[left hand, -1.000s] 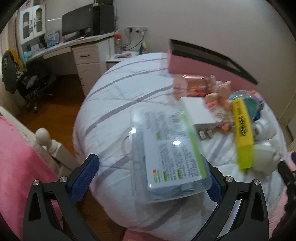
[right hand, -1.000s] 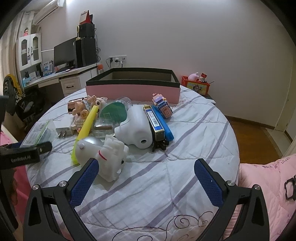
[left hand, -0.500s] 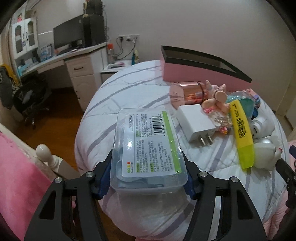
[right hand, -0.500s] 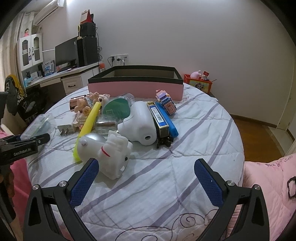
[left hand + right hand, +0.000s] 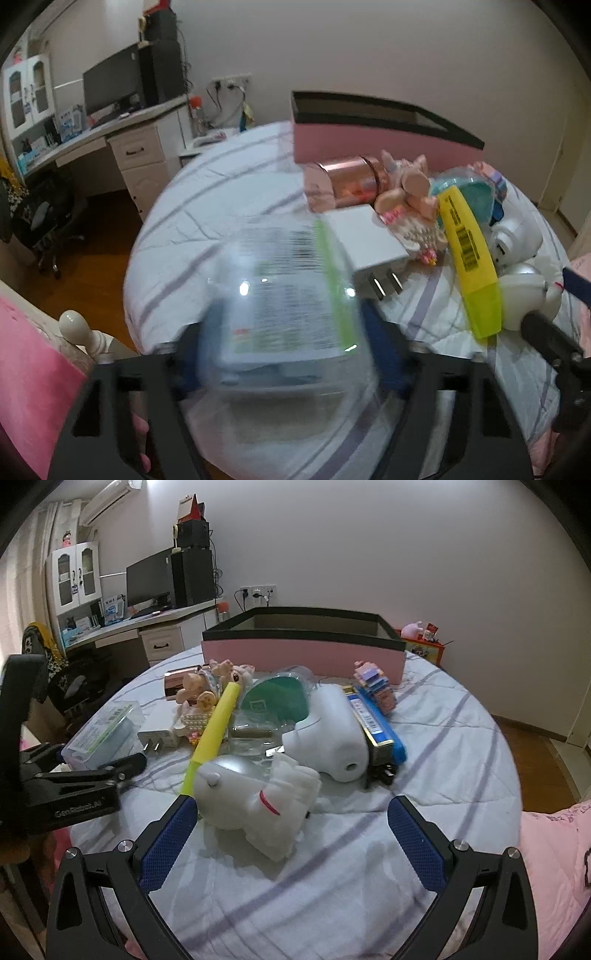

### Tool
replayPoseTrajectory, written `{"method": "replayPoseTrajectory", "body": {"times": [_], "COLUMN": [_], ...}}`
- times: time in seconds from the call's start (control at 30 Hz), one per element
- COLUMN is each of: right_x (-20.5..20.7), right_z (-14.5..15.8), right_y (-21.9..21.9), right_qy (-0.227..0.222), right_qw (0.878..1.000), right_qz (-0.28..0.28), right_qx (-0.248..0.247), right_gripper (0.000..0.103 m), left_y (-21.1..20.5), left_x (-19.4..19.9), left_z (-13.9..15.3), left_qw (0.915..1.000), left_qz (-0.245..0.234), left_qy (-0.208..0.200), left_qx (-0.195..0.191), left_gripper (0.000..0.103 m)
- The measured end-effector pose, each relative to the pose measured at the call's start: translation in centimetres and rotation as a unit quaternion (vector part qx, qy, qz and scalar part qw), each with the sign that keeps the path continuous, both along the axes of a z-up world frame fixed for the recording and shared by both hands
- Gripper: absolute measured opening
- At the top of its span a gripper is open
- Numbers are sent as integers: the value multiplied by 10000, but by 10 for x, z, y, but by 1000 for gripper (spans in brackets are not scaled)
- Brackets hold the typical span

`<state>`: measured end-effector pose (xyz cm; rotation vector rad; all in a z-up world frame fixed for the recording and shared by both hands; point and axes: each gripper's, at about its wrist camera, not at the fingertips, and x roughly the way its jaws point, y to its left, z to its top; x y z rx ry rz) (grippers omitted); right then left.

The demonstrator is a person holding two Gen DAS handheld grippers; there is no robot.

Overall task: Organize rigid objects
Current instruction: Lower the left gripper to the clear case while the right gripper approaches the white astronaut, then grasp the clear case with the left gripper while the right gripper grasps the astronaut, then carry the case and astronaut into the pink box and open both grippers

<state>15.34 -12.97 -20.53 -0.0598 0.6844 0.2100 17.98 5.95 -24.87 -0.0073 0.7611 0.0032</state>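
A clear plastic case [image 5: 284, 306] is clamped in the left claw [image 5: 284, 354] at the bed's near left edge, the right claw [image 5: 291, 834] is held apart, and the pink box [image 5: 303, 653] is seen empty, so sorting is judged barely begun.

Both tools are matte black plastic frames with triangular cut-outs in each arm. The right gripper [image 5: 291, 843] carries blue pads with a fine dimpled texture on its fingers [image 5: 168, 843], and round silver screws sit along the finger arms. The left gripper [image 5: 99, 766] bears pale lettering on its side, too blurred to read surely; its own view shows blue pads [image 5: 382, 354] as well.
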Motion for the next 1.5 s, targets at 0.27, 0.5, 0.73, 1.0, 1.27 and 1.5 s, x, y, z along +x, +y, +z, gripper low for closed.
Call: {"method": "replayPoseTrajectory", "body": {"times": [0.27,0.5,0.73,1.0,1.27,1.5], "right_x": [18,20,11,4,6,20], "right_z": [-7,-11,-6,7,21,54], "right_y": [10,-4,-14,-30,-43,-52], "right_qy": [211,362,288,116,-80,-375], "right_qw": [9993,9978,9985,9988,9984,9978], "right_qz": [162,136,75,11,-5,87], "right_qx": [280,531,468,483,555,547], "right_gripper": [103,77,77,77,77,77], "left_y": [5,4,8,-1,-17,-34], "left_x": [-2,1,-5,-13,-14,4], "left_z": [-1,1,5,24,45,80], "left_qw": [9998,9997,9996,9992,9985,9956], "left_qz": [-50,-126,-93,-134,-284,-547], "left_qy": [-32,100,17,-259,-444,-741], "left_qx": [-173,-160,-258,-264,-173,-152], "left_gripper": [68,71,64,64,64,64]}}
